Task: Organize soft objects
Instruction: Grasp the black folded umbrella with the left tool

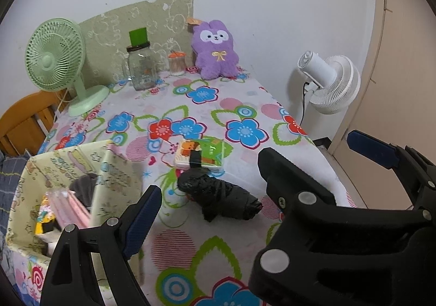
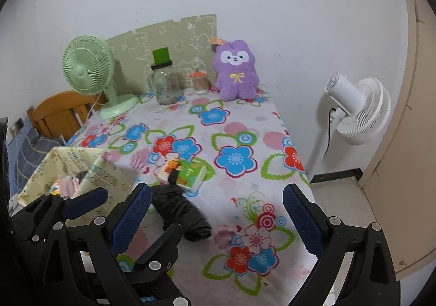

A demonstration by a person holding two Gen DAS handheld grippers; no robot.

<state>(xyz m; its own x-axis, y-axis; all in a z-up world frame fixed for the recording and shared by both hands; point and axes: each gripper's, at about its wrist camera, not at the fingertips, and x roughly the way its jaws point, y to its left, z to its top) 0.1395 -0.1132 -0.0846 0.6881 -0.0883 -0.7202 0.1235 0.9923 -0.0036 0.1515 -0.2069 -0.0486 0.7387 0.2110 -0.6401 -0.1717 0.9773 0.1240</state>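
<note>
A black rolled bundle (image 1: 219, 195) lies on the flowered tablecloth near the front, also in the right wrist view (image 2: 181, 213). A tissue pack (image 1: 201, 154) lies just behind it (image 2: 181, 172). A purple plush rabbit (image 1: 215, 51) sits at the back against the wall (image 2: 236, 71). A yellow fabric box (image 1: 54, 197) stands at the front left and holds pink cloth and other items (image 2: 68, 169). My left gripper (image 1: 256, 177) is open and empty around the bundle area. My right gripper (image 2: 216, 218) is open and empty above the table front.
A green desk fan (image 1: 54, 60), a glass jar (image 1: 140, 66) and a small orange-lidded container (image 1: 177, 62) stand at the back. A white floor fan (image 1: 331, 79) stands right of the table. A wooden chair (image 1: 24, 120) is at the left.
</note>
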